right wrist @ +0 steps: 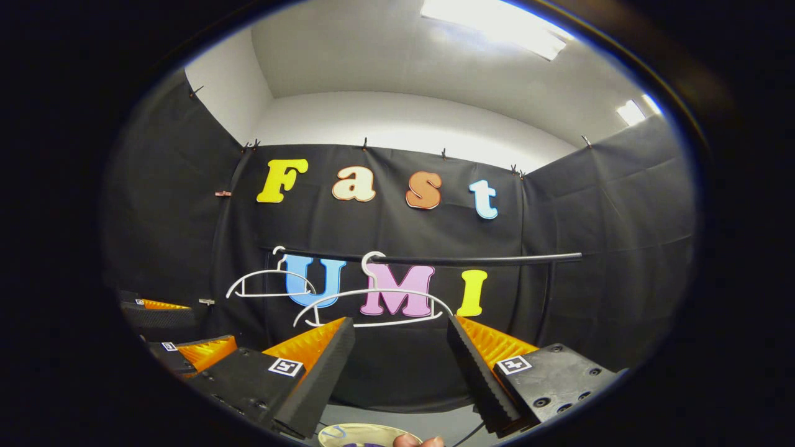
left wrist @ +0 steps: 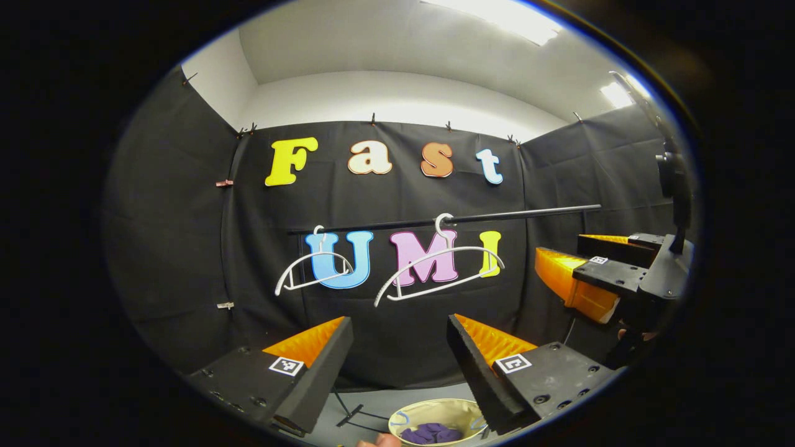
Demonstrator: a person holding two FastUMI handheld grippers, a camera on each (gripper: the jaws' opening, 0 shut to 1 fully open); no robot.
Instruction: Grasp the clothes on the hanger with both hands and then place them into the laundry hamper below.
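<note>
Two bare white hangers [left wrist: 313, 267] [left wrist: 435, 267] hang on a black rail [left wrist: 497, 217]; the right gripper view has them too [right wrist: 270, 282] [right wrist: 372, 301]. Purple clothes [left wrist: 431, 433] lie bunched in the cream laundry hamper [left wrist: 404, 419] on the floor below. My left gripper [left wrist: 399, 323] is open above the hamper with nothing between its fingers. My right gripper [right wrist: 400, 323] is open as well, level with the hangers and holding nothing. It stands at the right in the left gripper view [left wrist: 559, 246], and the left gripper [right wrist: 211, 323] sits low at the left in the right gripper view. The hamper's rim [right wrist: 348, 429] peeks in at the bottom.
A rail support post [right wrist: 546, 298] stands at the right. Thin black stand legs [left wrist: 354, 413] lie on the grey floor beside the hamper. A person's fingertips [right wrist: 419, 441] show at the bottom edge, and a hand's edge [left wrist: 379, 442] shows by the hamper.
</note>
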